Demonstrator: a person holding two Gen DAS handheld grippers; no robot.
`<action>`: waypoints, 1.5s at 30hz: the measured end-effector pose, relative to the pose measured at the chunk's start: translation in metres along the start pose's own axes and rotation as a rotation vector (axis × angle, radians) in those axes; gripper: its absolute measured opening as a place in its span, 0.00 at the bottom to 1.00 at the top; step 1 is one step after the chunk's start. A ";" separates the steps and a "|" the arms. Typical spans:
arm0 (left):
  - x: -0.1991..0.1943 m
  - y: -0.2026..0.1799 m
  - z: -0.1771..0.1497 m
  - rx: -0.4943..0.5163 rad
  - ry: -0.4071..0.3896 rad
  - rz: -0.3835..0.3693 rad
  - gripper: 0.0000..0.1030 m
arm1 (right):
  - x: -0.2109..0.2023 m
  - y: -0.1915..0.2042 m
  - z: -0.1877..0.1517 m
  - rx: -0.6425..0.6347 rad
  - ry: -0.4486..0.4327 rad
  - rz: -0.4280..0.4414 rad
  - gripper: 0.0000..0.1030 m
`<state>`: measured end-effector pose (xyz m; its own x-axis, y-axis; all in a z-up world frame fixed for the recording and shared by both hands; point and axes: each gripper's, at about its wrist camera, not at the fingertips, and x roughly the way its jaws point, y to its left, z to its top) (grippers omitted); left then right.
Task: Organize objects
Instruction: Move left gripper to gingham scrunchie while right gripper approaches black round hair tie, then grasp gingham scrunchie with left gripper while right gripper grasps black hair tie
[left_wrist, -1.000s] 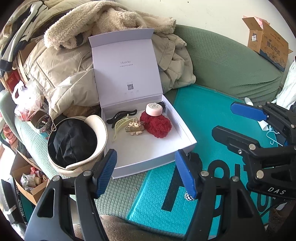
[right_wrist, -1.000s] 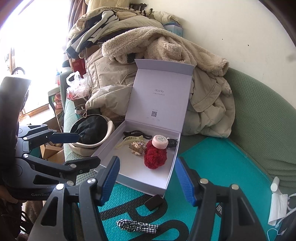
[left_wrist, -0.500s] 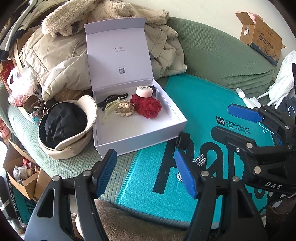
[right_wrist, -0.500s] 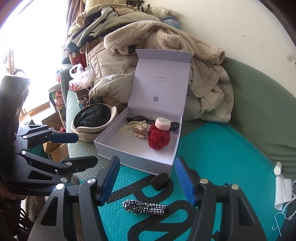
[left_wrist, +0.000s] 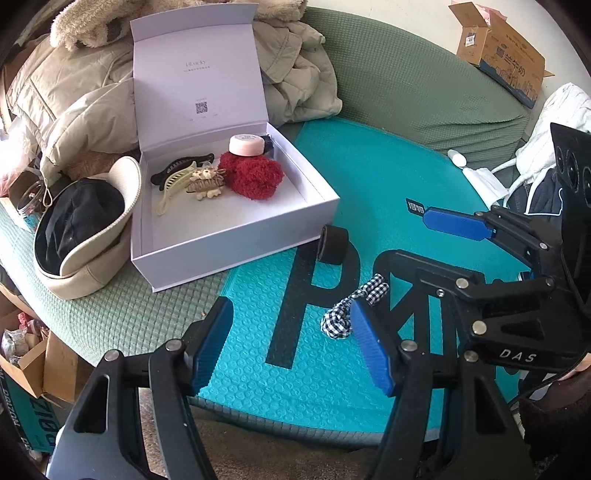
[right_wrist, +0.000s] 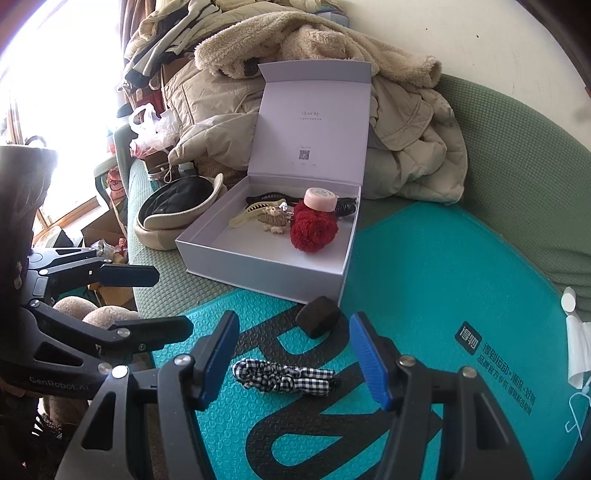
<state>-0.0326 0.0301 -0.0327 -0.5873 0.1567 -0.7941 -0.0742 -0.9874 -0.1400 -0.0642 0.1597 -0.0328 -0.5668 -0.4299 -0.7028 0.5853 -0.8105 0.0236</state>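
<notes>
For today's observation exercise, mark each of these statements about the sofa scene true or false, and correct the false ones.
1. The white box stands with its lid open. True.
2. The checked hair tie lies inside the box. False: it lies on the teal mat, outside.
3. The red pompom is in the box. True.
4. The right tool is clamped on the black foam roller. False: its jaws are open and empty.
5. A cap sits beside the box. True.
</notes>
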 end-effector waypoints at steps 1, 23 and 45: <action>0.005 -0.002 -0.001 0.003 0.007 -0.009 0.63 | 0.003 -0.003 -0.003 0.005 0.006 0.000 0.61; 0.105 -0.034 -0.009 0.077 0.146 -0.139 0.62 | 0.036 -0.051 -0.031 0.099 0.079 -0.002 0.61; 0.100 0.015 -0.022 -0.112 0.126 -0.023 0.29 | 0.087 -0.032 -0.008 0.028 0.088 0.038 0.61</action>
<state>-0.0746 0.0313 -0.1279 -0.4799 0.1876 -0.8570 0.0078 -0.9759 -0.2180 -0.1273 0.1514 -0.1009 -0.4905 -0.4248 -0.7609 0.5884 -0.8055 0.0704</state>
